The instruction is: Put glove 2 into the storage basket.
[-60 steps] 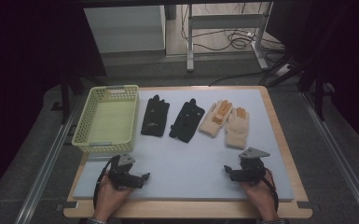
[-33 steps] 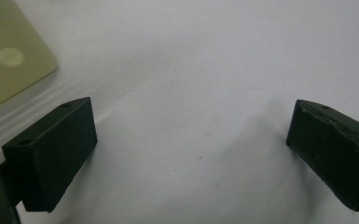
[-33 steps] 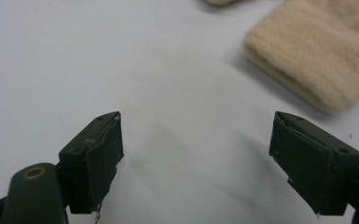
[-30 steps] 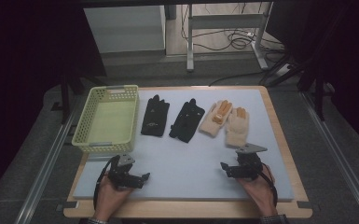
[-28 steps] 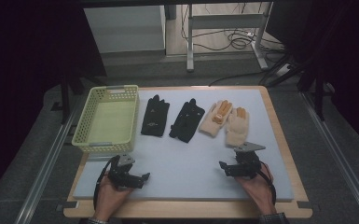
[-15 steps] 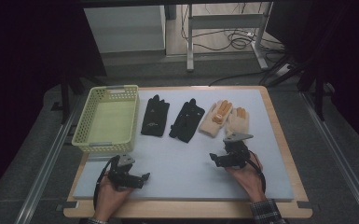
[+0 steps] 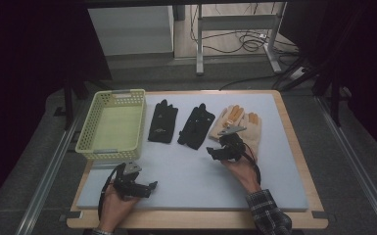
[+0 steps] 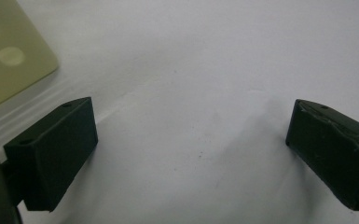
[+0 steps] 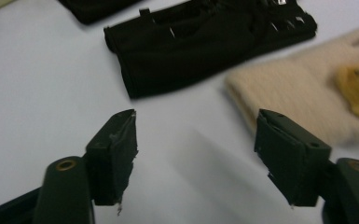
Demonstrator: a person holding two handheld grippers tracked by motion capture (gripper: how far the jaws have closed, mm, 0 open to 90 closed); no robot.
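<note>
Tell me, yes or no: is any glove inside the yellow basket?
No, the yellow basket holds nothing, while the black gloves and beige gloves lie on the mat beside it.

**Hidden, cut off, blurred**

In the right gripper view, the black fabric glove [image 9: 205,44] is blurred and cut by the top edge; fingers aren't seen. The cream knitted glove with orange patches [image 9: 307,100] is soft-focus and clipped at the right edge.

In the left gripper view, the pale yellow plastic basket [image 8: 9,51] is reduced to a corner at the left edge, and both jaws are cropped.

In the high view, part of the second cream knitted glove [image 7: 253,128] is covered by the right gripper [image 7: 220,152]. Print on the black gloves is too small to read.
</note>
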